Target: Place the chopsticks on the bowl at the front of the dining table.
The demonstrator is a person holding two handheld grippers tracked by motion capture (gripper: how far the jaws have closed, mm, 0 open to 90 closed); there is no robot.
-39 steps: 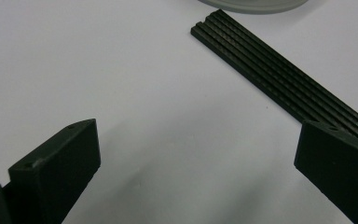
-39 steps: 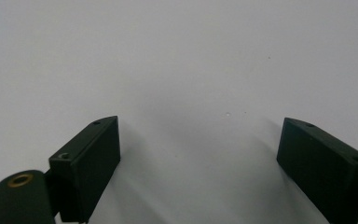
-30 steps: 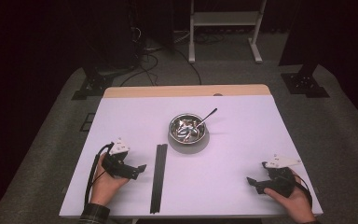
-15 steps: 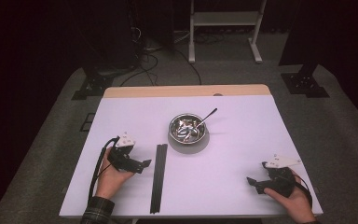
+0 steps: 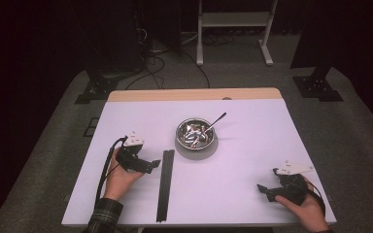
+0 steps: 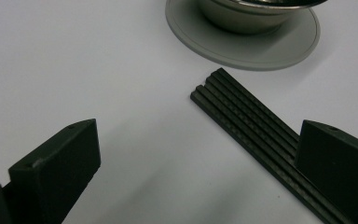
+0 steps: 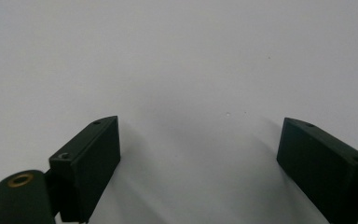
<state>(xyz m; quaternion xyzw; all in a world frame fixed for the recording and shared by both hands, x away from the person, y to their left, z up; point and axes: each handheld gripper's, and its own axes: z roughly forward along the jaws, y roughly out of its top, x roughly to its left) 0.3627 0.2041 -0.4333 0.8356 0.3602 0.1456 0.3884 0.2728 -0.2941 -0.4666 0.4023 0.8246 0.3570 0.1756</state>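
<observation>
Left gripper (image 5: 148, 167), jaws wide apart, poised just beside the upper end of a bundle of black chopsticks (image 5: 165, 184) lying flat and lengthwise on the white table (image 5: 252, 145), apparently about to take hold of them; in the left gripper view the chopsticks (image 6: 256, 126) run diagonally from centre toward the lower right, passing under or just beside the right-hand jaw, which hides whether they touch it, while the other jaw stands well apart over bare table; right gripper (image 5: 264, 190), jaws likewise spread and holding nothing, rests near the table's near right corner, well apart from everything; its own view looks along the two separated jaws at plain white surface; beyond the chopsticks' far end, a metal bowl (image 5: 194, 135) stands on a grey saucer (image 5: 177, 145), with a spoon (image 5: 216, 121) leaning over its rim and small objects inside too indistinct to name. Probable hazards: the sticks lie off-centre between the jaws, so closing now could catch one or two and push the rest aside; thin, smooth rods flat on the table may roll or fan out under a grip; a hold near one end would let the bundle droop or pivot when lifted; a forward overshoot could nudge the saucer (image 6: 242, 44) and rattle the bowl.
</observation>
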